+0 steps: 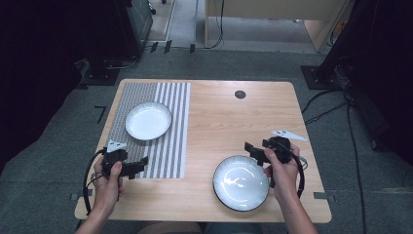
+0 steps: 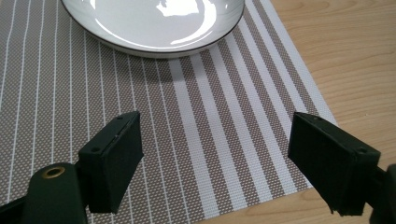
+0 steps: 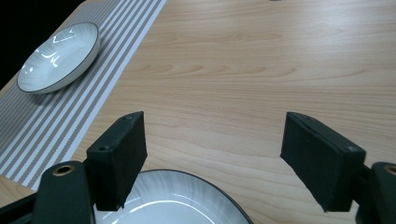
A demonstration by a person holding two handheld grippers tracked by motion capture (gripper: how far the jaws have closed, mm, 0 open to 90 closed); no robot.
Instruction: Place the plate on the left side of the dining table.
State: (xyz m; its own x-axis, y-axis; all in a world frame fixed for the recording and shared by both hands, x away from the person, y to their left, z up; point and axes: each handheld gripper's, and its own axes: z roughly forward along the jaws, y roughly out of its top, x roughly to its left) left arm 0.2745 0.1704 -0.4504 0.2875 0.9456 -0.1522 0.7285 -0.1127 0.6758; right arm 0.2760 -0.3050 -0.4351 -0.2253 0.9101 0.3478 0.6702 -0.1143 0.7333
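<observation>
Hovering over the striped placemat (image 2: 196, 154), the left gripper (image 2: 215, 163) has its fingers (image 2: 112, 158) spread wide with nothing between them. Just ahead of those fingers, on the same placemat, sits a white plate (image 2: 154, 23) with a dark rim; its near edge lies beyond the fingertips and apart from them. The mat's right border runs past the right-hand finger, where bare worktop (image 2: 355, 56) begins.

From the high view, the right gripper (image 1: 253, 148) is held above the far right edge of a second dark-rimmed plate (image 1: 241, 183), which rests directly on the wood. In the right gripper view its fingers (image 3: 116, 158) also stand wide and hold nothing; that plate's rim (image 3: 187, 175) curves below and between them, closer to the left-hand finger. Whether the fingers touch the rim cannot be told.
</observation>
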